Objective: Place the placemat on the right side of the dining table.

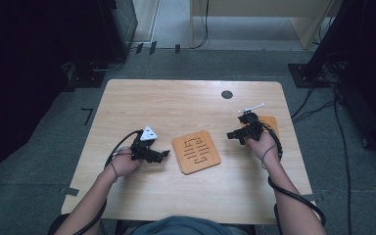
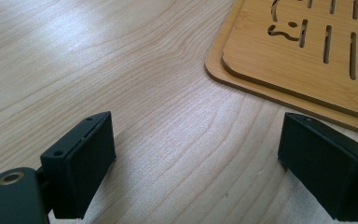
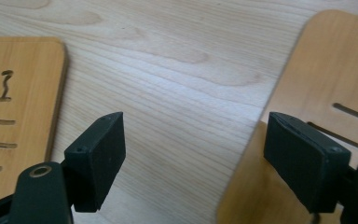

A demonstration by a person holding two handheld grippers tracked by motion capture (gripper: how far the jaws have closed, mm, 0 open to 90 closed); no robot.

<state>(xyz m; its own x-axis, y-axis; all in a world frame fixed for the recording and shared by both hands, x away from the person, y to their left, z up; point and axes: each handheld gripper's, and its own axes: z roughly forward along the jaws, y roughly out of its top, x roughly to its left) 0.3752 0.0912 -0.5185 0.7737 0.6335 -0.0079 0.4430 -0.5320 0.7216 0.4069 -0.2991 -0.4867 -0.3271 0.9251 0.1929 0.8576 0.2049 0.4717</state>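
While working the right gripper (image 1: pixel 231 135) at about 3 o'clock on the table (image 1: pixel 176 103), holding its jaws spread wide and pinching nothing. Straddling the near edge of the loose board (image 1: pixel 270 122) there, with one jaw over the wood and the other over bare tabletop, as seen in the right gripper view (image 3: pixel 196 121); whether that jaw is touching the loose board (image 3: pixel 326 65) is not possible to tell.

Resting the left gripper (image 1: pixel 164 154) low at about 8 o'clock, jaws likewise spread and empty (image 2: pixel 196 126), pointing toward the stack of slotted boards (image 1: pixel 196 152) just beside it at the table's centre.

Judging progress as partway: already lying two high at the centre, one slotted piece squarely on another (image 2: pixel 307 60), so part of the gathering is looking done. Remaining, by this reading: closing on the loose board at 3 o'clock, lifting it, carrying it toward 9 o'clock and laying it on the stack of slotted boards (image 3: pixel 18 107).
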